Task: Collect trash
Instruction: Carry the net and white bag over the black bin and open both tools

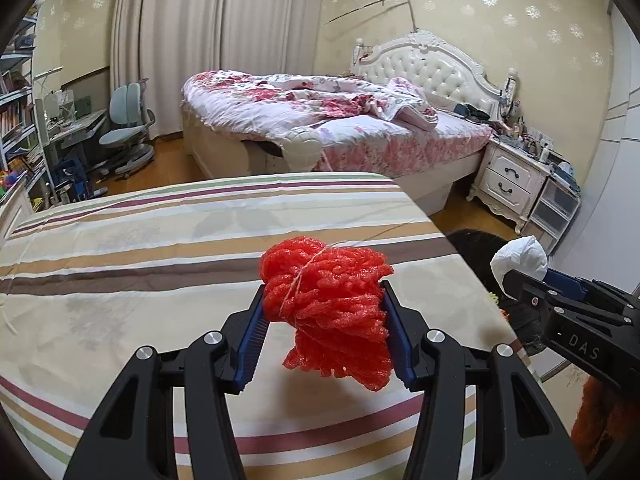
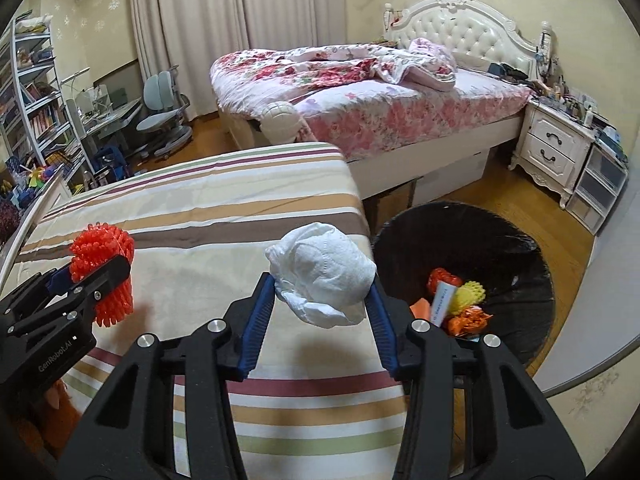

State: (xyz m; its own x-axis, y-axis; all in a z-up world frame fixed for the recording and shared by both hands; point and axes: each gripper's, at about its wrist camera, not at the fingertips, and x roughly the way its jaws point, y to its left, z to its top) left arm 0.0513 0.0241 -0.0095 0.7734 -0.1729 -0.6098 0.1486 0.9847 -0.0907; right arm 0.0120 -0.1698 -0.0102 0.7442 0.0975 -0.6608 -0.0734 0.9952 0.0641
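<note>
1. You are working over a striped sheet [image 1: 160, 240] in cream, tan, brown and maroon bands, spread on a flat surface that fills the lower half of both views.
2. Beyond it, at 12 o'clock, stands a bed with a floral quilt [image 1: 304, 108] and a tufted white headboard [image 1: 436, 68]; a white nightstand [image 1: 508, 176] sits at 2 o'clock, and a desk chair [image 1: 128, 128] at 10 o'clock by the curtains.
3. Your left gripper [image 1: 324, 312] is clamped on a red foam fruit net [image 1: 332, 304] tied with string, held clear above the sheet.
4. Your right gripper [image 2: 322, 300] is clamped on a crumpled white tissue wad [image 2: 320, 276], near the sheet's right edge.
5. A black trash bin [image 2: 520, 248] stands on the floor at 3 o'clock in the right wrist view, holding orange and yellow foam scraps [image 2: 464, 304].
6. In the left wrist view the bin is mostly hidden behind the right gripper, and the shelf contents at 9 o'clock are too small to make out.
</note>
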